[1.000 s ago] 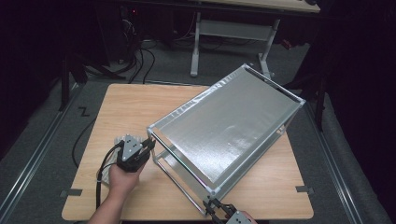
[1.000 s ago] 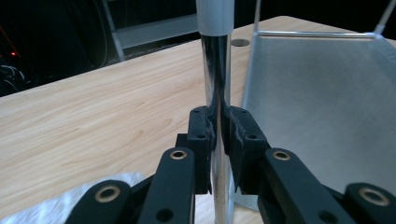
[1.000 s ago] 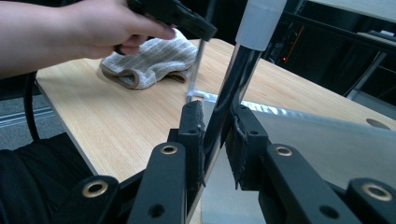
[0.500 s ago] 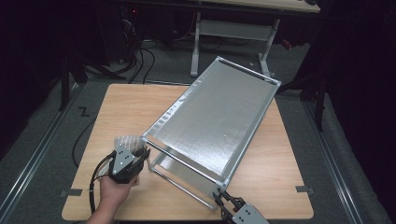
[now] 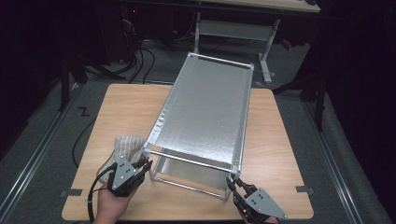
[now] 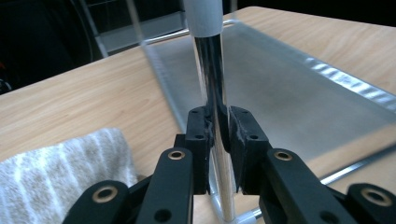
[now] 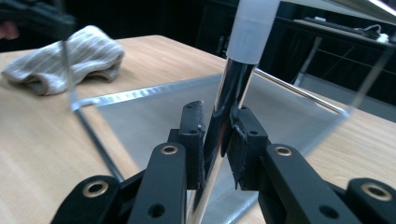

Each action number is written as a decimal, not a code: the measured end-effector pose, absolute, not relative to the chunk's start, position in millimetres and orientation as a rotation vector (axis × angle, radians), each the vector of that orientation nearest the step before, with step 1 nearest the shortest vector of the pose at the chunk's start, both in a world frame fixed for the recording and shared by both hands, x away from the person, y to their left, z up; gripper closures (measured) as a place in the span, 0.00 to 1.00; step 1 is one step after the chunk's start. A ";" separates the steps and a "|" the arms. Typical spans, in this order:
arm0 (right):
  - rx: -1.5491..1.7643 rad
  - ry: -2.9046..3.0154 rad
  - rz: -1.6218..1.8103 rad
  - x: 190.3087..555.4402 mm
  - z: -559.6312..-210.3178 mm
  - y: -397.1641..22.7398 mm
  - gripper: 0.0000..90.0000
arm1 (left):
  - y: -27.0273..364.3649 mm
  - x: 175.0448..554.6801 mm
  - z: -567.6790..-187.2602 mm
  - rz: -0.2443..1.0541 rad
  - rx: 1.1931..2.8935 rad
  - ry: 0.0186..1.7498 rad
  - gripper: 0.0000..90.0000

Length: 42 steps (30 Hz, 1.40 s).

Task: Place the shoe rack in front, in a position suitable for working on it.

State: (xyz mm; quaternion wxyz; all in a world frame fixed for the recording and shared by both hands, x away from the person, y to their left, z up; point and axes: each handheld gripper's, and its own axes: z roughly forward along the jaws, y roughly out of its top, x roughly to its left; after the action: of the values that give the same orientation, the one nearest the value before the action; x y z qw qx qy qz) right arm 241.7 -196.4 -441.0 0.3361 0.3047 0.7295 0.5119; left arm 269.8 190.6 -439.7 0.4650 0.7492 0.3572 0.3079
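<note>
A silver two-shelf metal rack point(image 5: 205, 112) stands on the wooden table point(image 5: 126, 107), its long side running away from me. My left gripper point(image 5: 147, 164) is shut on the rack's near left upright post point(image 6: 212, 84); in the left gripper view both pads point(image 6: 198, 128) press on the chrome tube. At the near right corner, my right gripper point(image 5: 232, 183) is shut on the other near post point(image 7: 231, 93), which has a white sleeve at its top. The lower shelf point(image 7: 154, 116) lies just beyond the jaws.
A folded striped cloth point(image 5: 127, 144) lies on the table just left of the rack's near left corner, close to my left hand. The rack's far end reaches past the table's far edge. Dark floor, cables and a desk frame point(image 5: 233, 28) lie beyond.
The rack has swung round: its far end moved left, so it now points straight away instead of to the far right. My left gripper came nearer, my right one moved right.
</note>
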 end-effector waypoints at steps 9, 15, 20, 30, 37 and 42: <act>0.842 1.874 1.355 272.7 -442.3 -202.7 0.83 | 184.4 242.7 -438.9 0.738 1.864 0.832 0.86; 0.880 1.848 1.343 296.3 -441.3 -201.9 0.86 | 177.1 231.5 -437.8 0.728 1.880 0.803 0.86; 0.939 1.817 1.360 302.4 -440.9 -207.2 0.78 | 168.8 230.1 -438.0 0.722 1.883 0.786 0.86; 1.011 1.819 1.310 287.4 -445.8 -220.0 0.72 | 165.3 232.3 -438.1 0.706 1.891 0.746 0.86; 1.033 1.818 1.314 291.4 -443.8 -223.7 0.90 | 159.7 230.8 -437.9 0.695 1.887 0.746 0.86; 1.053 1.802 1.298 317.6 -445.6 -222.1 0.89 | 146.0 226.6 -438.1 0.692 1.898 0.722 0.86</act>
State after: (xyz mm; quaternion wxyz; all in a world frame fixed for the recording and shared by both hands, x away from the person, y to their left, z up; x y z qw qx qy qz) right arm 317.6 -222.1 -445.6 0.3351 0.4036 0.6908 0.4976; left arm 226.6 146.0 -438.1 0.4777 0.7772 0.2957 0.2834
